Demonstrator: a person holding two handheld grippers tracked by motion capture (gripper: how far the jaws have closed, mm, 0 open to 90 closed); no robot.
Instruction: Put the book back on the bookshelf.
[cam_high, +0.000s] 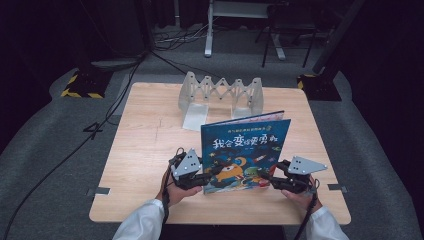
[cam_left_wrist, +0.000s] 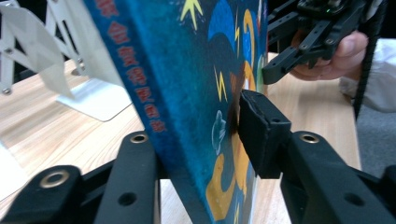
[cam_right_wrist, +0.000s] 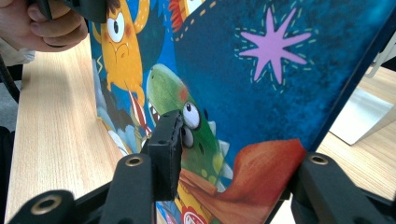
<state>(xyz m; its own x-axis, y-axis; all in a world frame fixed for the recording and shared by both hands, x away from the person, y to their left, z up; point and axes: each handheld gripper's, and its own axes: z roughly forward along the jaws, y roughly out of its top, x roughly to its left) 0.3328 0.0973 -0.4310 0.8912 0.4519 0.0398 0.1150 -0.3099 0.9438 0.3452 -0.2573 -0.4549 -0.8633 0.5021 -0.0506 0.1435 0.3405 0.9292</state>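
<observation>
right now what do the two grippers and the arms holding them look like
Both are black linkage-style tools with round rivet holes along their bars. The left gripper and the right gripper each carry a grey three-cornered plate on top, dotted with small holes. Their fingers end in blocky black pads. A black cable trails from each toward the person. The person's forearms are in white sleeves.

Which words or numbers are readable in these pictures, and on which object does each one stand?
"我会变得更勇敢", roughly: large title on the book cover, partly blurred.
Small line above the title: too small to read.
Red characters on the book's spine: too blurred to read.
No other text is legible.
</observation>
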